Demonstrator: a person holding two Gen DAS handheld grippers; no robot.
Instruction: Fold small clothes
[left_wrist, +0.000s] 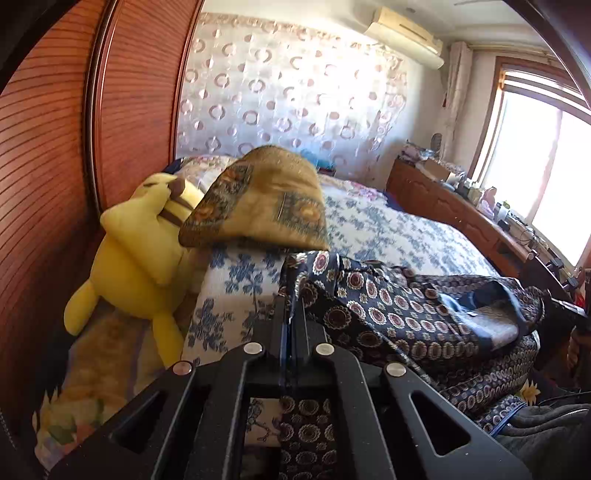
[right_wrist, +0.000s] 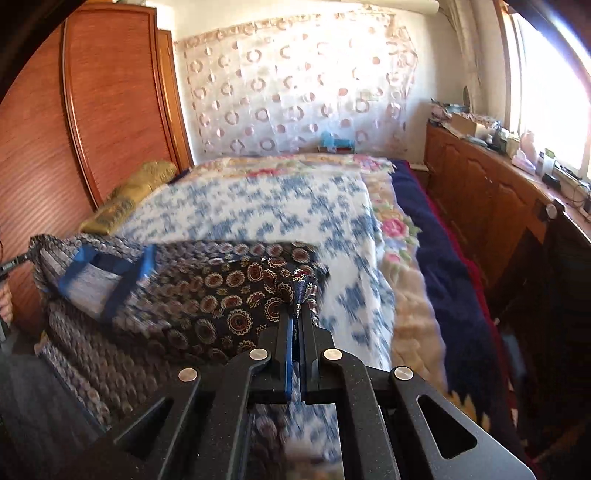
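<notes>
A dark navy garment (left_wrist: 399, 310) printed with round medallions lies across the near end of the bed. My left gripper (left_wrist: 291, 299) is shut on its left edge, and cloth hangs down below the fingers. In the right wrist view the same garment (right_wrist: 229, 295) spreads to the left with a blue-trimmed opening (right_wrist: 107, 273) showing. My right gripper (right_wrist: 301, 308) is shut on its right corner. The left gripper's tip (right_wrist: 22, 258) pinches the garment's far left corner in that view.
The bed carries a blue-and-white floral cover (left_wrist: 388, 225). A yellow plush toy (left_wrist: 144, 254) and a folded ochre blanket (left_wrist: 262, 199) lie by the wooden wardrobe (left_wrist: 48, 155). A wooden dresser (right_wrist: 487, 199) with clutter stands along the window side.
</notes>
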